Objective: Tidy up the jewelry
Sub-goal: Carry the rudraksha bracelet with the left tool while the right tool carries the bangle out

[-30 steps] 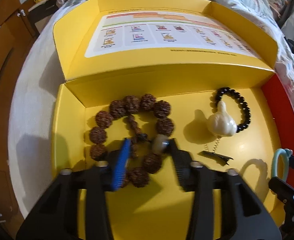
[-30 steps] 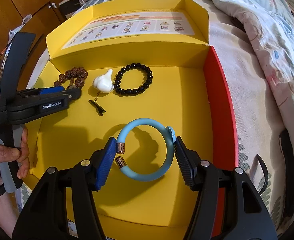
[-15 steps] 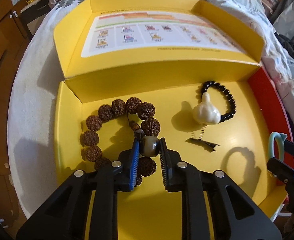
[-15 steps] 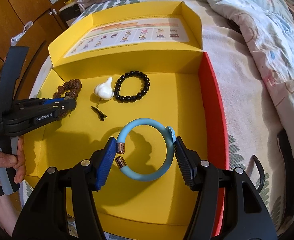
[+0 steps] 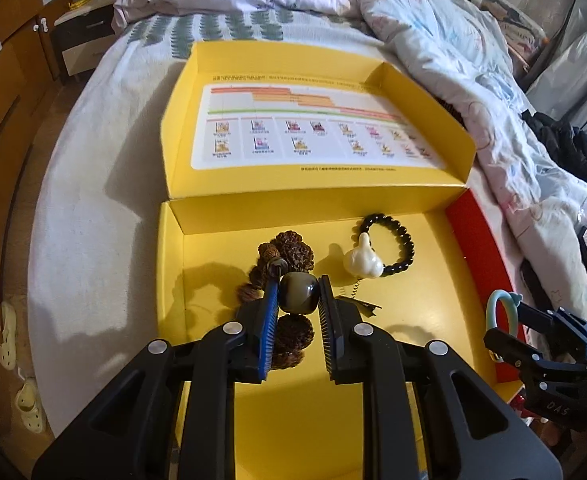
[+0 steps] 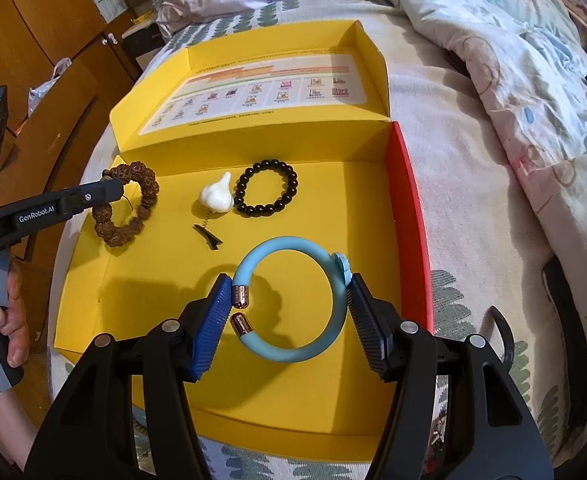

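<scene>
Both tongs grip jewelry over the open yellow box: the left gripper clenches the grey bead of the brown seed bracelet, dangling at left; the right gripper clasps the blue bangle near the front. A black bead bracelet and white garlic-shaped clip lie farther back.
</scene>
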A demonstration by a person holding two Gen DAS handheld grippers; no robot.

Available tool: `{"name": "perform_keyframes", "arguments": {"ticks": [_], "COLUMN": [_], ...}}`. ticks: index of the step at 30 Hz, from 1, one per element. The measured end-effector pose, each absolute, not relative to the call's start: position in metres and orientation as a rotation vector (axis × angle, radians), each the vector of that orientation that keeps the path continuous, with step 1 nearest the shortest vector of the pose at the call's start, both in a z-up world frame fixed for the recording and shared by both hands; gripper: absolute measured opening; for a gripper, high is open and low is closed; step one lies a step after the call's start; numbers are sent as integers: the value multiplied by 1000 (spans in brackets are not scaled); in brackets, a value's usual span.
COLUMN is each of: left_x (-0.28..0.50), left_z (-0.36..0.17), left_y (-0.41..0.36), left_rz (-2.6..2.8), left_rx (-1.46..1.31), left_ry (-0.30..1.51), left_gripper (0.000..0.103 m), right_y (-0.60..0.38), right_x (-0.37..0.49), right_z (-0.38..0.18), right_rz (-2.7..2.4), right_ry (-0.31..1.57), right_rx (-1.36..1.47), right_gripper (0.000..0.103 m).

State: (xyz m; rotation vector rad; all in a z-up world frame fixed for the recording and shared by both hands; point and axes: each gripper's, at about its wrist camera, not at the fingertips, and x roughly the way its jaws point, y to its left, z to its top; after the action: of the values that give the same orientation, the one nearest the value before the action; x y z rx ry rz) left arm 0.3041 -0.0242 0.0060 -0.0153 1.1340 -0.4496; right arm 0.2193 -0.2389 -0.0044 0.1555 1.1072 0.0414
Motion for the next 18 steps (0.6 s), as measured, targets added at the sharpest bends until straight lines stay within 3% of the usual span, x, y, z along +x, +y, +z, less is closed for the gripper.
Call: {"name": "perform_keyframes", "arguments": {"ticks": [18], "left_x": [259], "left_z": [58], "left_y": [-26], "left_rz": [-391], "left_rx": [42], "left_ry": [1049], "left_gripper": [20], "right_y": [-227], "right_x": [173], "right_z": [44], "right_rz": [47], "right_ry": [1039], "right_rx": [134], "right_gripper": [60]}}
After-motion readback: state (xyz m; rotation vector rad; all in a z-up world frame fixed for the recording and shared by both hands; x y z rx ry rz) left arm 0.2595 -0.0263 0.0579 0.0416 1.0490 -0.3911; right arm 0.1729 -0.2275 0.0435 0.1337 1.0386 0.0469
